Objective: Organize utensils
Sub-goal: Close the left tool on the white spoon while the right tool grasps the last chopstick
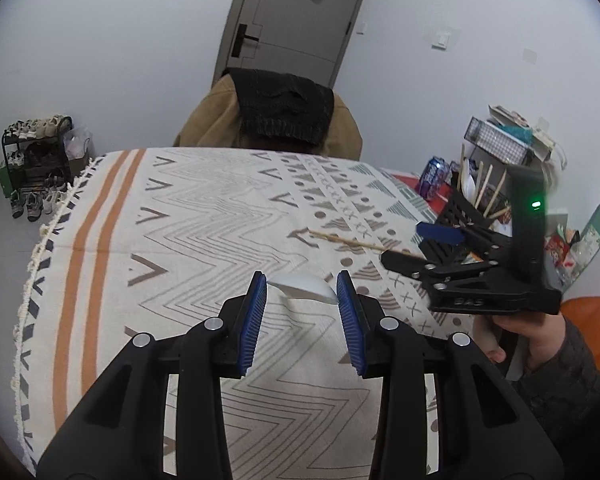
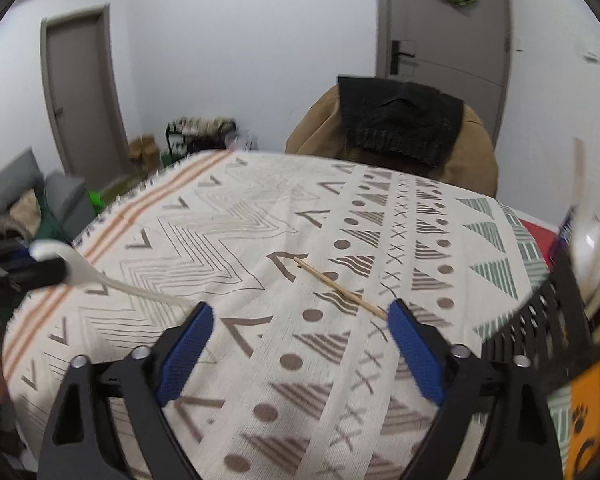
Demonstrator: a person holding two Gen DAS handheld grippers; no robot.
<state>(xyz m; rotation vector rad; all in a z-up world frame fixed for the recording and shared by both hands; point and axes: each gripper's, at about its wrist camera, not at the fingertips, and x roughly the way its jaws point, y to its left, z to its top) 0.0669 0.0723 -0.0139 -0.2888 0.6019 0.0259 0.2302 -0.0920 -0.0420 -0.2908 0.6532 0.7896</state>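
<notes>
Utensils were partly sorted: white spoon (image 1: 302, 288) was clamped in left gripper (image 1: 302, 312); one chopstick (image 2: 340, 289) lay on tablecloth (image 2: 220, 220) at 12 o'clock of right gripper (image 2: 300, 340), jaws wide, empty; holder (image 2: 540, 320) w/ others at 3 o'clock.

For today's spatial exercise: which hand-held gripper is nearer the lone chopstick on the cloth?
Right hand-held gripper: chopstick just ahead. Left hand-held gripper is farther, holding the white spoon.

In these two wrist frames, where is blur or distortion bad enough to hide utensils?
Left wrist view: mostly sharp; fisheye bends the table edge; the white spoon in the left gripper and the chopstick are clear. Right wrist view: the right edge smears the black holder; the right gripper stays sharp.
</notes>
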